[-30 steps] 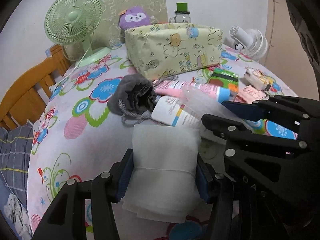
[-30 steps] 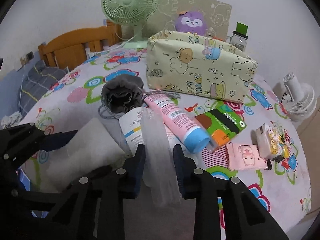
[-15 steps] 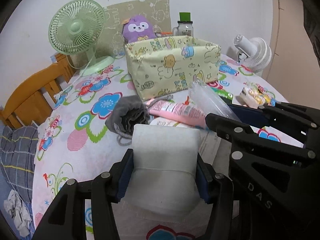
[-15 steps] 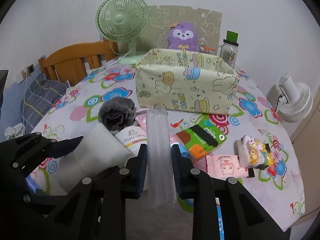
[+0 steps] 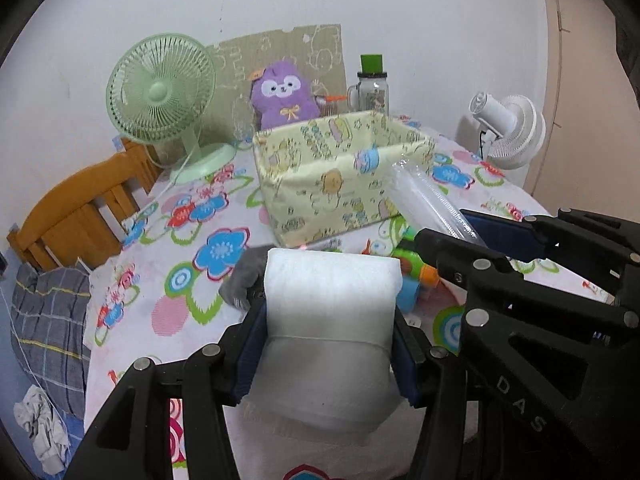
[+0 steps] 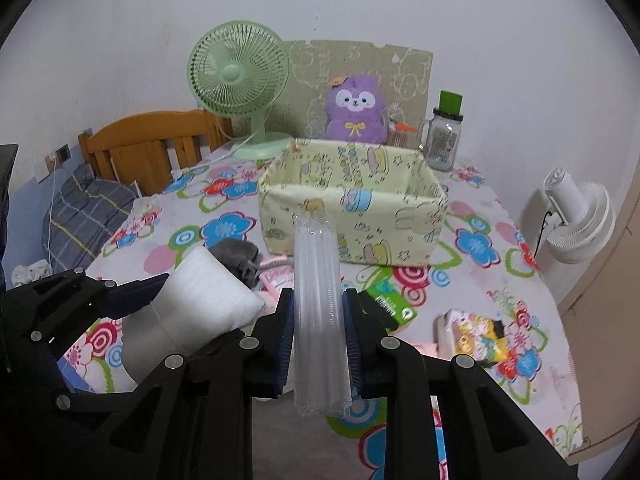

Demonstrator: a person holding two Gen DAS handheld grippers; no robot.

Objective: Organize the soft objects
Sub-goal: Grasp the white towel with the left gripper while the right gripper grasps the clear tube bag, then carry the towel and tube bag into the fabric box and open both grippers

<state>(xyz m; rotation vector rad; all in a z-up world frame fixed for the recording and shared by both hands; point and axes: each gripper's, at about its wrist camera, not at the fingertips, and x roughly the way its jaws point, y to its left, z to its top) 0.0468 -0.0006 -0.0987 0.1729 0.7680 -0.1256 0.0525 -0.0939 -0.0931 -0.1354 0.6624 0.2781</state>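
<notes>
Soft objects mostly lie outside the yellow fabric bin (image 6: 352, 204), whose inside looks empty from what I can see. My left gripper (image 5: 330, 350) is clamped on a white padded bundle (image 5: 330, 320), held clear above the floral tablecloth (image 5: 180, 240). My right gripper (image 6: 318, 340) is clamped on a clear plastic sleeve (image 6: 318, 300) pointing toward the bin's front wall. Neither load is inside yet, so I judge the task barely begun. On the table near the bin lie a grey drawstring pouch (image 6: 236, 256), a green packet (image 6: 390, 304) and a cartoon tissue pack (image 6: 472, 332). I expect both held items to go in first.
</notes>
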